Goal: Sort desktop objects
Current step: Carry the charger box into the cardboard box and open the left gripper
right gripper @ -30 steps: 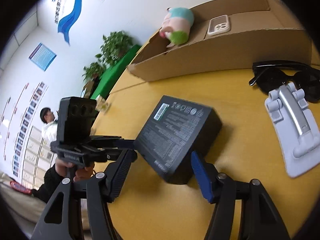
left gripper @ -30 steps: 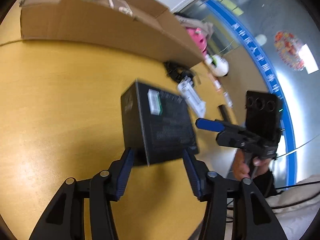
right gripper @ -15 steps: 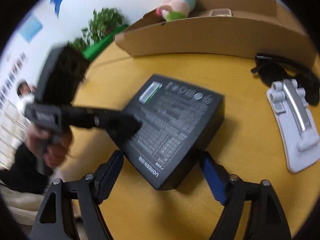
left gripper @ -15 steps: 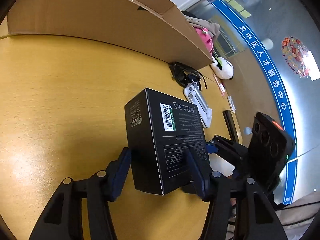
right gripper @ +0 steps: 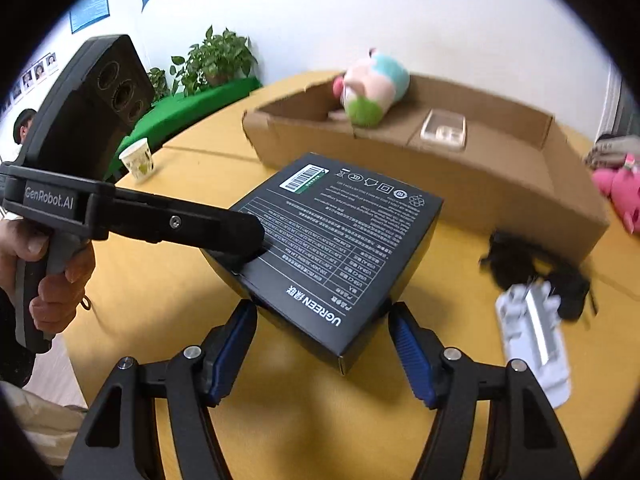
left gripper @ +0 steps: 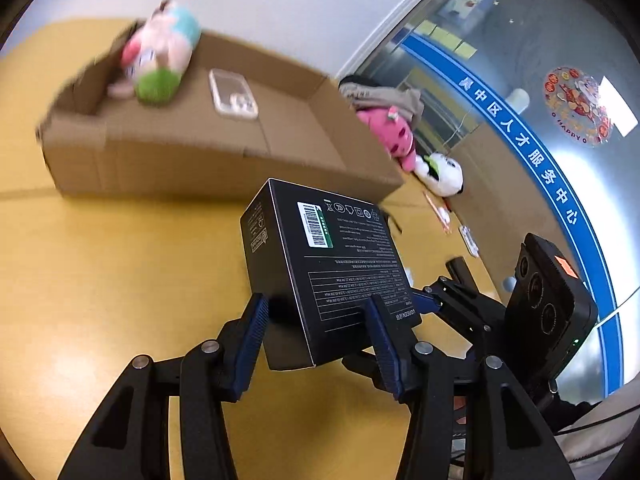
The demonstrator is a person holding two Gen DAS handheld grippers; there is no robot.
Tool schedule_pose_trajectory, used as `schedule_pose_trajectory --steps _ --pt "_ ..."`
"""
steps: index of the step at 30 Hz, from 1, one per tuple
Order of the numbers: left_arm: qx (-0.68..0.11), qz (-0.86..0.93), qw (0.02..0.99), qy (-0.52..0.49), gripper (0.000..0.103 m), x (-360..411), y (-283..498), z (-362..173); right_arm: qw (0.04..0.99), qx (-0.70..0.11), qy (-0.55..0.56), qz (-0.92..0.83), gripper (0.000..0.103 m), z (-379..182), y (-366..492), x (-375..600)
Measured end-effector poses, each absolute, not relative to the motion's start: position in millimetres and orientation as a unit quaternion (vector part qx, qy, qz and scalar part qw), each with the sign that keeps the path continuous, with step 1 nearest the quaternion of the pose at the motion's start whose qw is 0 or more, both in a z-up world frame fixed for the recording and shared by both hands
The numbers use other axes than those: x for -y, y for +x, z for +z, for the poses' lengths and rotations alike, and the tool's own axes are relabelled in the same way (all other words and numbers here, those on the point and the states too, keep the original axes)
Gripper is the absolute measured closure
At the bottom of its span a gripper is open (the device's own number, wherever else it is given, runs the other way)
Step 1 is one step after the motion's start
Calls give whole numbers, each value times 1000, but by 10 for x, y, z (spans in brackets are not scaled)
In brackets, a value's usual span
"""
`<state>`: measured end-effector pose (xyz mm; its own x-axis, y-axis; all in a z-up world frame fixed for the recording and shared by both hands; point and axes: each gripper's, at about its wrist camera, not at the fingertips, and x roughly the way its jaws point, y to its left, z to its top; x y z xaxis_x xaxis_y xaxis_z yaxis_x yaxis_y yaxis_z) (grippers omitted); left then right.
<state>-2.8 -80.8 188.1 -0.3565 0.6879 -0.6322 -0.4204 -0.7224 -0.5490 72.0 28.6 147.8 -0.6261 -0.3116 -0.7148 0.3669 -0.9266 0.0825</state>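
A white paper cup (right gripper: 138,159) stands at the yellow table's far edge, before leafy potted plants (right gripper: 218,60) on green cloth.

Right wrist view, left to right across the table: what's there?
Paper cup → black box → sunglasses → pink plush toy at the right edge. The cardboard box spans too much of the width to place.
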Motion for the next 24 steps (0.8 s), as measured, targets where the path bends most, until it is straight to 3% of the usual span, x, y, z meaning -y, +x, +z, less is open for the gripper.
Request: schedule_pose_trajectory --steps 13,18,24 --pt "109 860 333 -371 50 1193 -1048 2686 193 -61 319 -926 38 2247 -321 -91" --pt "118 857 321 -385 50 1376 -1438 2628 208 -46 320 -923 38 2249 -814 38" --pt "113 847 284 -436 50 1476 -1800 2239 228 -26 365 -902 38 1869 -1296 180"
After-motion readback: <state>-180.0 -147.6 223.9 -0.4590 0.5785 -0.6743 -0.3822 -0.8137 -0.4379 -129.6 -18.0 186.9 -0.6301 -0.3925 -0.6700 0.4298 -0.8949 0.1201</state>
